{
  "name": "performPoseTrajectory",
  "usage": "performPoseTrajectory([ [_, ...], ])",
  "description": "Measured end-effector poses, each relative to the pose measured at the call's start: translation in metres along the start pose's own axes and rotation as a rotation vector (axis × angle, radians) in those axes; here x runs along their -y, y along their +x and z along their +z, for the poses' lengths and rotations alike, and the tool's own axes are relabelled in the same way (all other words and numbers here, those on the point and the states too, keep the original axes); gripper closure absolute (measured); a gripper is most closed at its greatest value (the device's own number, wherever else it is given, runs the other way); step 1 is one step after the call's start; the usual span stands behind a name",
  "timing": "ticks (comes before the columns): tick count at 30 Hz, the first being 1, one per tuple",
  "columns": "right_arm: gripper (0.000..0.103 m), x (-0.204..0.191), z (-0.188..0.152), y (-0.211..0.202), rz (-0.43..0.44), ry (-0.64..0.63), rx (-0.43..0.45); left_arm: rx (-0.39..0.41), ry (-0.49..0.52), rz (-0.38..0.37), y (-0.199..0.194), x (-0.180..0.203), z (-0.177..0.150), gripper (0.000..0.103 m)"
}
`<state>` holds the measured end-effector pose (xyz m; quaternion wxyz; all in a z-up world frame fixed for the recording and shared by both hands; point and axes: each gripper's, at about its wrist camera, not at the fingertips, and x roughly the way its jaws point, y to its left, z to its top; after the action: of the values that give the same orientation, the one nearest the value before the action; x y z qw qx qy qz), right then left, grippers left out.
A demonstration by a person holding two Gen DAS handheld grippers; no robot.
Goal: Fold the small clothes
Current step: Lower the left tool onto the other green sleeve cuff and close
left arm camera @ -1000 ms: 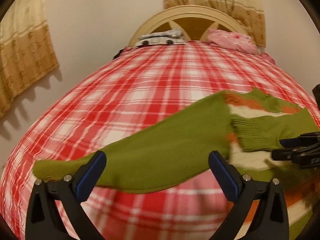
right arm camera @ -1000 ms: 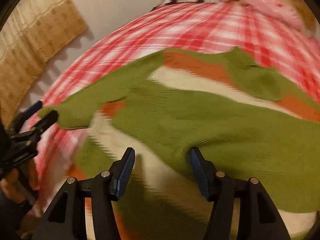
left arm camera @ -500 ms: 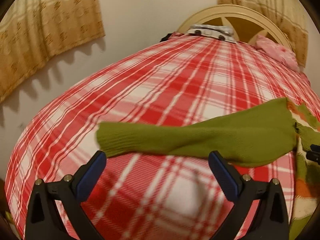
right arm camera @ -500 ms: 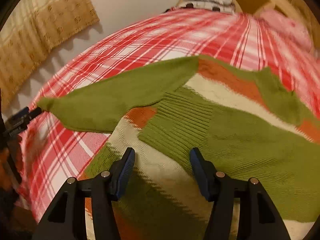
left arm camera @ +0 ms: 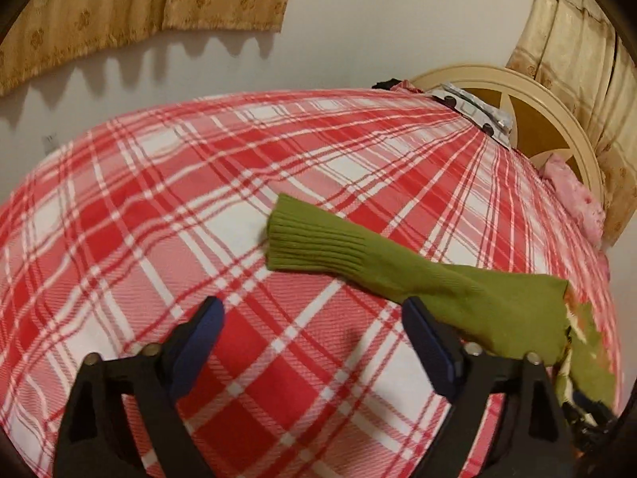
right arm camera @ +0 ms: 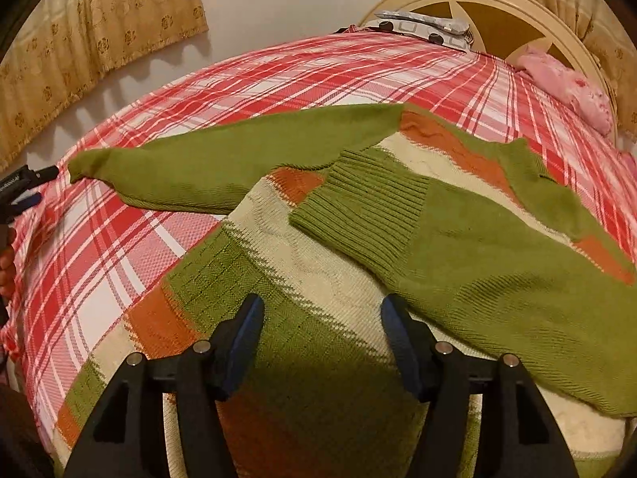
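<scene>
A green, cream and orange knit sweater [right arm camera: 342,279] lies spread on the bed. One sleeve [right arm camera: 398,231] is folded across its body. The other green sleeve [left arm camera: 358,255] stretches out flat to the side, its ribbed cuff [left arm camera: 306,243] resting on the sheet. My left gripper [left arm camera: 312,310] hovers just short of that cuff, its jaws closing with only plaid sheet between them. In the right wrist view the left gripper [right arm camera: 45,183] shows at the far left, by the sleeve's tip. My right gripper [right arm camera: 322,304] hangs over the sweater's body, its jaws opening and holding nothing.
The bed [left arm camera: 159,199] has a red and white plaid sheet. A cream headboard [right arm camera: 517,4], a pink pillow [right arm camera: 569,87] and a patterned grey cloth [right arm camera: 422,28] are at its far end. A wall with beige curtains [left arm camera: 139,4] runs along the far side.
The left gripper has slid out along the free sleeve past its cuff and rolled; the sleeve now lies flat on the sheet. The right gripper has shifted a little over the sweater's body.
</scene>
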<state>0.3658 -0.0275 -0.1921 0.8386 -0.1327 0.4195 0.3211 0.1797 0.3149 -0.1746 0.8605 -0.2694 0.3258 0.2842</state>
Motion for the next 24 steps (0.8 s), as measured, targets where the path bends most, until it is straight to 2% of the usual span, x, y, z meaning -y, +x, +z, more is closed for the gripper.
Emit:
performPoseTrajectory([
  [1, 0.04, 0.0, -0.001, -0.001, 0.002, 0.001, 0.003, -0.007, -0.006, -0.009, 0.003, 0.0, 0.002, 0.025],
  [2, 0.039, -0.001, -0.002, -0.001, 0.001, 0.0, 0.007, -0.008, -0.012, 0.001, 0.007, -0.001, 0.005, 0.027],
  [6, 0.038, -0.004, -0.005, -0.003, -0.012, -0.009, 0.02, 0.009, -0.037, 0.028, 0.016, -0.009, 0.019, 0.026],
  [7, 0.038, -0.005, -0.005, -0.003, -0.015, -0.01, 0.022, 0.015, -0.044, 0.04, 0.018, -0.013, 0.024, 0.023],
  [10, 0.038, -0.005, -0.006, -0.003, -0.018, -0.012, 0.024, 0.004, -0.056, 0.017, 0.026, -0.019, 0.035, 0.017],
  [15, 0.038, -0.004, -0.005, -0.003, -0.008, -0.004, 0.024, -0.05, -0.071, -0.021, 0.044, -0.022, 0.042, 0.017],
  [21, 0.037, -0.004, -0.005, -0.003, -0.009, -0.005, 0.024, -0.073, -0.087, -0.06, 0.052, -0.023, 0.041, 0.019],
  [23, 0.037, -0.004, -0.005, -0.003, -0.009, -0.005, 0.024, -0.068, -0.088, -0.07, 0.053, -0.025, 0.044, 0.025],
  [24, 0.037, -0.004, -0.006, -0.003, -0.009, -0.004, 0.025, -0.071, -0.085, -0.088, 0.054, -0.025, 0.045, 0.034],
])
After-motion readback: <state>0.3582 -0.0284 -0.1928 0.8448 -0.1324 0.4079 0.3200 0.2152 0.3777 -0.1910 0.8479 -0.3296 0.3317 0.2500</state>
